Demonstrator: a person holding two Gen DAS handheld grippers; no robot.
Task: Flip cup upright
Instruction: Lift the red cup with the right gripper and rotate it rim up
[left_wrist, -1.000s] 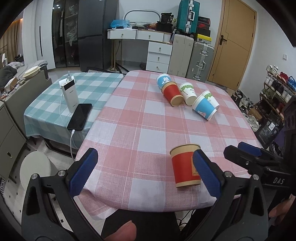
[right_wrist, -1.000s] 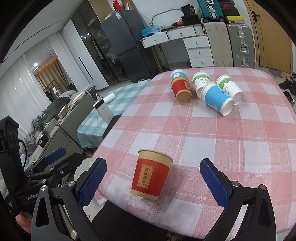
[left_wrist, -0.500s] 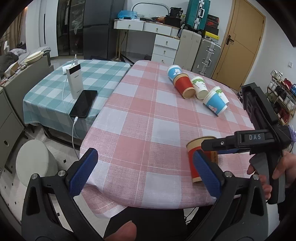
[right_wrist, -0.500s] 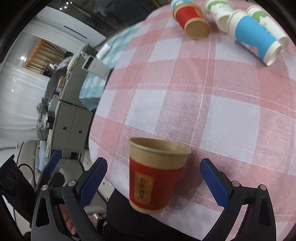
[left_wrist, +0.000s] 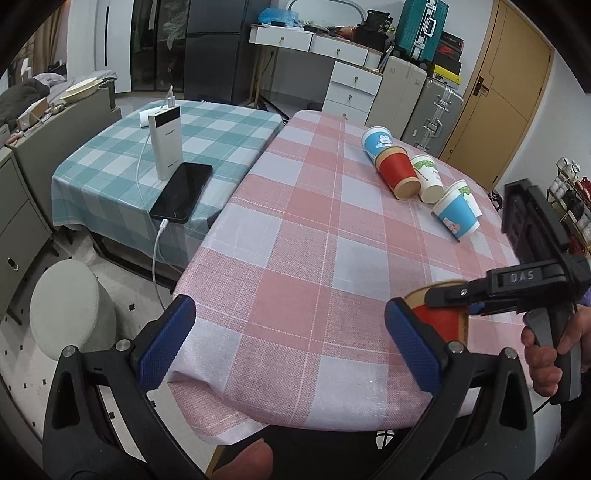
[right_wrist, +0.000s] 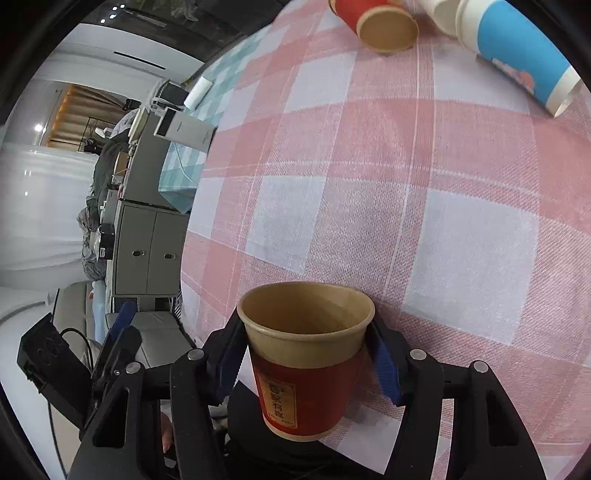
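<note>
Your right gripper is clamped on the red paper cup, one blue pad pressed to each side of the wall just under the tan rim; the cup stands mouth up, open interior facing the camera, at the near edge of the pink checked table, and whether its base touches the cloth you cannot tell from these views; from your left wrist camera the same cup shows only as a slice of rim and red wall behind the right-hand pad, with the black body of the right gripper across its top and your right hand on the handle; your left gripper is spread wide with nothing between its pads, hanging over the near edge of the table, apart from the cup; further back on the cloth a cluster of cups lies on its side, among them a second red cup and a blue cup; on the neighbouring green checked table a phone lies flat beside an upright white power bank.
</note>
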